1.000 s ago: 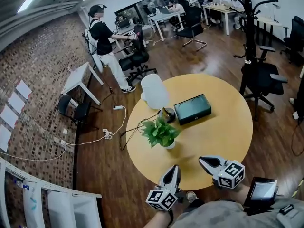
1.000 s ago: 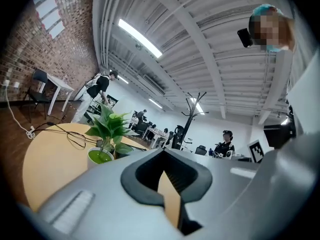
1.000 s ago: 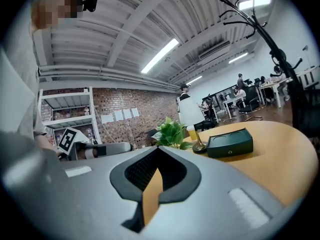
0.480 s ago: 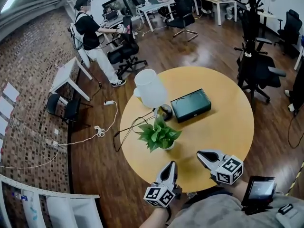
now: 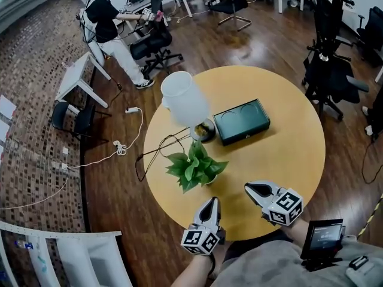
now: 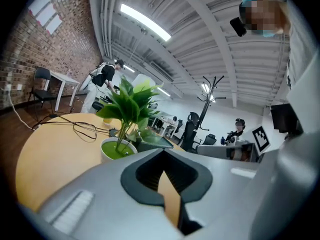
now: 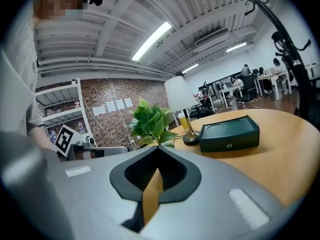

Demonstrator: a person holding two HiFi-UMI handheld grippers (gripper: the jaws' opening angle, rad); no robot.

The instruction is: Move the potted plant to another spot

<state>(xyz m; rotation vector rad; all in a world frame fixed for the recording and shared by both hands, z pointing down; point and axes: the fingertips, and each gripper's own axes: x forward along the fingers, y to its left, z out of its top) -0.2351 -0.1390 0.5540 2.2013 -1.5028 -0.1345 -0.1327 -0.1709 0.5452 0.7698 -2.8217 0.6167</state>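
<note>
Sitting untouched on the table (image 5: 287, 154), the plant (image 5: 194, 165) is not yet moved. The left gripper (image 5: 210, 203) and right gripper (image 5: 250, 188) hover near it, both closed and empty, so grasping, lifting and placing are all left.

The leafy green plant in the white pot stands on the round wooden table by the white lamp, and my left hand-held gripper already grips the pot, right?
No: the left hand-held gripper is shut on nothing, short of the leafy green plant in the white pot, as the left gripper view shows. The rest is right.
</note>
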